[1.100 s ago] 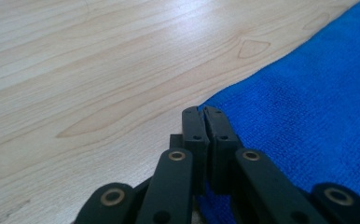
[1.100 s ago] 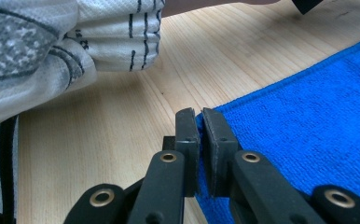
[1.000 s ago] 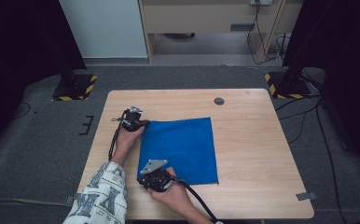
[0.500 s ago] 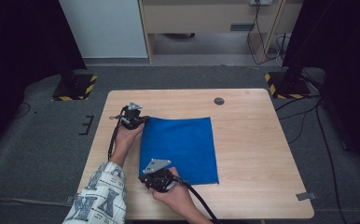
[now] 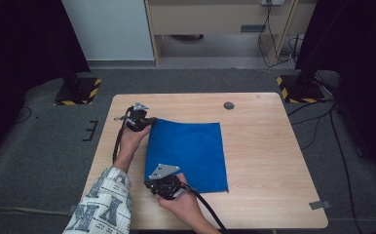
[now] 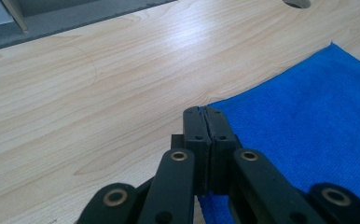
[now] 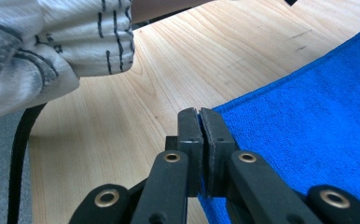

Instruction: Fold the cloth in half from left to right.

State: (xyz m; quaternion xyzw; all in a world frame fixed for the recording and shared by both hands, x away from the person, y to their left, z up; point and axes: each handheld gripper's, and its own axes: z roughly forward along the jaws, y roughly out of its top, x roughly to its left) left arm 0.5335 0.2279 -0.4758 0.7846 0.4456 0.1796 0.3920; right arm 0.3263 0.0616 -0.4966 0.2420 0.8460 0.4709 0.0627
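Observation:
A blue cloth (image 5: 191, 151) lies spread on the wooden table (image 5: 273, 161), left of its middle. My left gripper (image 5: 148, 122) is at the cloth's far left corner, shut on that corner. In the left gripper view the jaws (image 6: 205, 112) meet on the edge of the blue cloth (image 6: 308, 116). My right gripper (image 5: 157, 186) is at the near left corner, likewise shut on it. The right gripper view shows its jaws (image 7: 199, 114) pinching the hem of the blue cloth (image 7: 308, 102). A patterned sleeve (image 7: 52, 37) fills the upper left of that view.
A small round hole (image 5: 229, 105) sits near the table's far edge. Bare wood runs to the right of the cloth. Two dark stands with yellow-black bases (image 5: 76, 92) (image 5: 298, 87) stand on the floor behind the table.
My left gripper has crept slightly toward the far edge with the cloth corner in it. The right gripper has barely moved.

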